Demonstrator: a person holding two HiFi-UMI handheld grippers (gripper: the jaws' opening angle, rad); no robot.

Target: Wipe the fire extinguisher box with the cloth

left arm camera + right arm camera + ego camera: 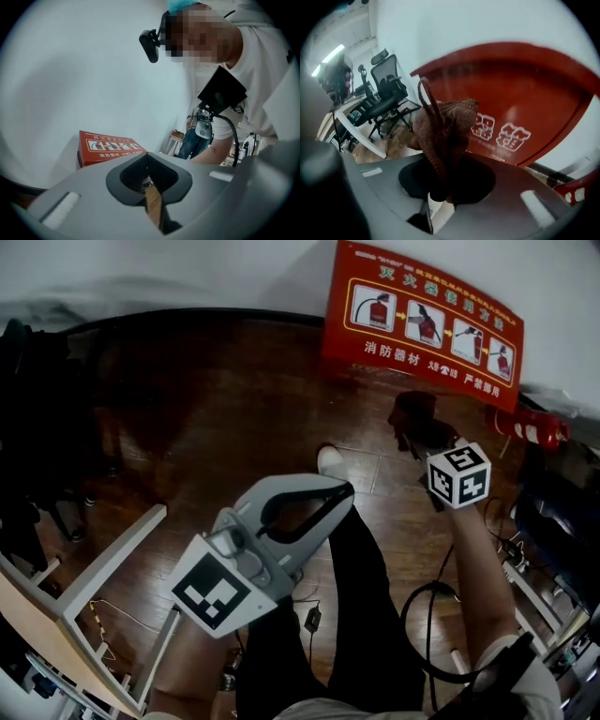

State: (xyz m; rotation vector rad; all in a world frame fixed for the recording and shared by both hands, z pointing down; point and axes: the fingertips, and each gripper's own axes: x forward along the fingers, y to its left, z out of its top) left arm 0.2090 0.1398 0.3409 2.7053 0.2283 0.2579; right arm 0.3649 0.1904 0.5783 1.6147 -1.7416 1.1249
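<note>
Right claw [440, 194] pinches cloth [445, 126] before box [525, 89], extinguisher [527, 426] beside.

Grey left gripper [339, 491], grey right gripper [417, 442], black-and-white marker cube [459, 474], looping black cable [405, 610], black trousers [366, 615], white shoe [329, 461], white sleeve [530, 685].

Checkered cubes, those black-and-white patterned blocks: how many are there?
2. One cube rides on the left gripper, low centre in the head view; the other on the right gripper, further right, which grips the cloth. None seems hidden.
</note>
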